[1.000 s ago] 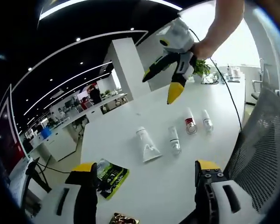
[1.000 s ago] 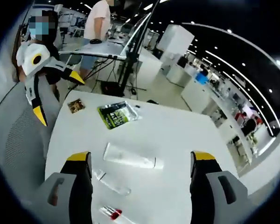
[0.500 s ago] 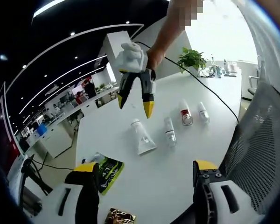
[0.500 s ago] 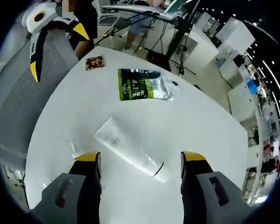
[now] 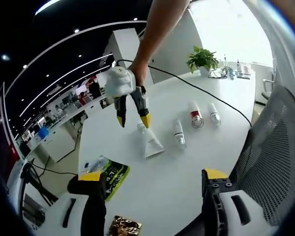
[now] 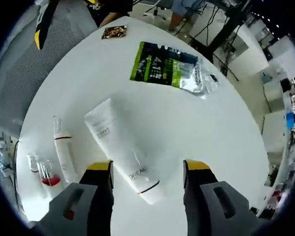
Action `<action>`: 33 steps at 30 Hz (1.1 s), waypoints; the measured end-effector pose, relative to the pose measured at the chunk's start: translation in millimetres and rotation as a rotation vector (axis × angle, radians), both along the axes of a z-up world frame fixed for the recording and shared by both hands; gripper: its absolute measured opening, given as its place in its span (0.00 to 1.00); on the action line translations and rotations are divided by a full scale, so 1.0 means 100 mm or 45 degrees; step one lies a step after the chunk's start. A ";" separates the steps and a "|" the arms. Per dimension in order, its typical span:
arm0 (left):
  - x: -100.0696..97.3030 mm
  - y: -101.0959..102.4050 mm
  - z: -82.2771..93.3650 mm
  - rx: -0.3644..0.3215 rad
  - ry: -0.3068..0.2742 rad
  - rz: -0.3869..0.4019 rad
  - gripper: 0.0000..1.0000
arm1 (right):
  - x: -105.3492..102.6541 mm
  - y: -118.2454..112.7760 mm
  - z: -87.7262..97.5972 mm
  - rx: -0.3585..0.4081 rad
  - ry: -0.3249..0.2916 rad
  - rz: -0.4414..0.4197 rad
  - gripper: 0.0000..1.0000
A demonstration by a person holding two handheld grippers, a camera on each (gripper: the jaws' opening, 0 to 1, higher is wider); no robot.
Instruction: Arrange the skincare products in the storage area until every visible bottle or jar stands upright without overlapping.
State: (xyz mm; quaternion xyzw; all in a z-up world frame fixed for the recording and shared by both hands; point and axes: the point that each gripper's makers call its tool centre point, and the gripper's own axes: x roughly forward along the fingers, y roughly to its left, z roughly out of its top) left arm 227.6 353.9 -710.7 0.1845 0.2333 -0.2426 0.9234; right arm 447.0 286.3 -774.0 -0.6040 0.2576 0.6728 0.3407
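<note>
- Tongs first: in the left gripper view the left tongs (image 5: 150, 182) rise from the bottom edge, jaws spread wide with nothing between them, above the near part of the white desk (image 5: 187, 162).
- Just past the left jaw lies a green packet (image 5: 114, 176), flat on the desk; a small gold sachet (image 5: 124, 227) lies nearer, at the desk's edge.
- A mesh chair (image 5: 270, 162) stands at the right of this view.
- Farther on, the right tongs (image 5: 133, 120) hang from a person's hand (image 5: 137, 76), yellow tips apart, over the cap end of a white tube (image 5: 151, 142) that lies on its side.
- Beyond the tube, a slim clear bottle (image 5: 178, 135), a red-banded bottle (image 5: 195, 116) and a further clear bottle (image 5: 214, 115) lie on their sides in a row, apart from one another.
- A potted plant (image 5: 202, 60) stands at the far end of the desk.
- In the right gripper view the right tongs (image 6: 147, 169) are parted, with the tube's (image 6: 122, 150) cap end between the tips; I cannot tell whether either jaw touches it.
- Left of the tube there lie a slim bottle (image 6: 64, 152) with a red band and, nearer the edge, two small bottles (image 6: 44, 174) close together.
- Farther off lie the green packet (image 6: 169, 66) and the gold sachet (image 6: 114, 32).
</note>
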 end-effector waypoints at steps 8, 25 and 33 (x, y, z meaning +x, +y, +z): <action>0.00 0.01 -0.04 0.014 0.019 -0.001 0.80 | -0.04 -0.09 -0.26 -0.130 -0.026 0.172 0.43; -0.03 0.03 -0.09 0.041 0.046 -0.014 0.74 | -0.07 -0.13 -0.39 -0.266 -0.137 0.249 0.30; -0.04 0.04 -0.09 0.043 0.049 -0.010 0.72 | -0.06 -0.17 -0.36 -0.184 -0.064 0.029 0.19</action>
